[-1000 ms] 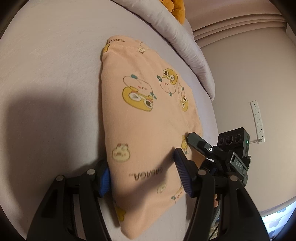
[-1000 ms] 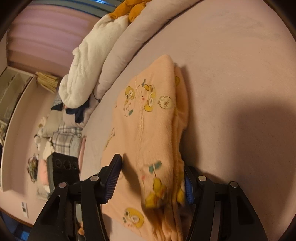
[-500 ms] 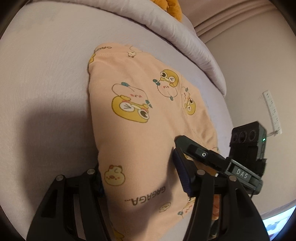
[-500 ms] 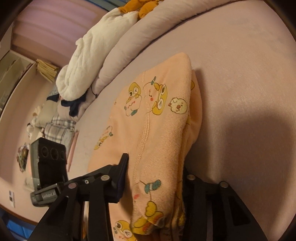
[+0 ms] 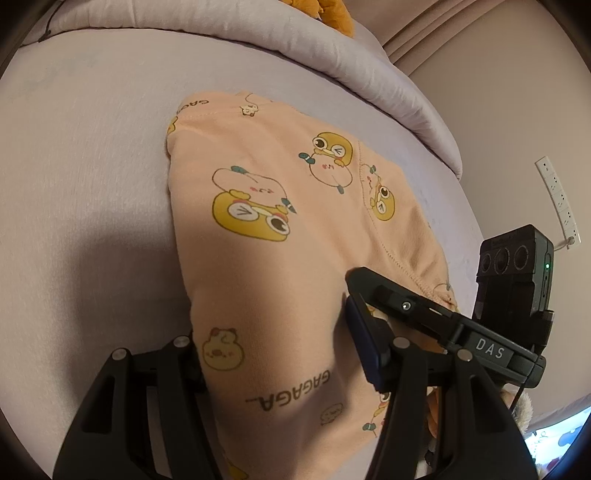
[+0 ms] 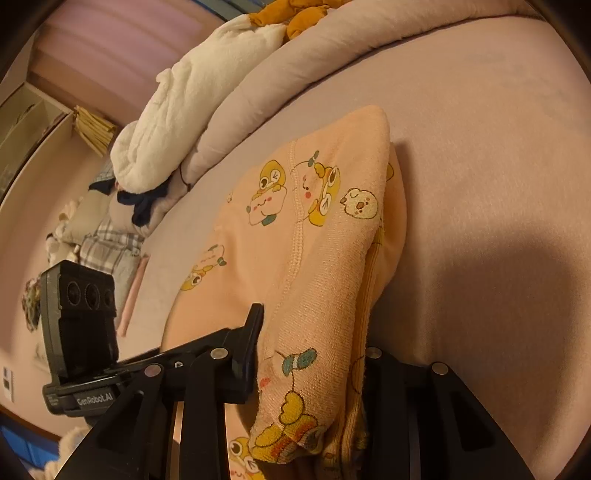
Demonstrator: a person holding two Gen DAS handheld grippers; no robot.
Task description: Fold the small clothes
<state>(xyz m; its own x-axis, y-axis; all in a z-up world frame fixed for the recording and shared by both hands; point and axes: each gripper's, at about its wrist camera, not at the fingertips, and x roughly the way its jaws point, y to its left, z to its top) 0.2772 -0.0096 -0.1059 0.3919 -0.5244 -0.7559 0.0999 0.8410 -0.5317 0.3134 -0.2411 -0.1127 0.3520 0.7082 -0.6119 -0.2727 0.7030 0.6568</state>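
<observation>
A folded peach garment [image 5: 295, 258] printed with yellow cartoon ducks lies on the lilac bed sheet [image 5: 92, 147]. My left gripper [image 5: 269, 325] straddles its near edge, with the thick fold filling the gap and the blue pad pressing on top. One finger of the right gripper [image 5: 391, 299] lies on the cloth right beside it. In the right wrist view the same garment [image 6: 325, 240] has its stacked edge bunched between the fingers of my right gripper [image 6: 306, 354], whose jaws are closing on it. The left gripper's body [image 6: 77, 314] sits close on the left.
A rolled lilac duvet [image 5: 332, 62] and an orange plush toy [image 5: 332, 18] line the far side of the bed. A white fleece blanket [image 6: 184, 122] and a pile of plaid clothes [image 6: 107, 247] lie beyond. A power strip [image 5: 557, 195] hangs on the wall.
The right jaws have narrowed onto the garment's stacked edge, which now bunches up between them. The left view has rolled and shifted slightly, and the right gripper's finger has come closer to the left gripper.
</observation>
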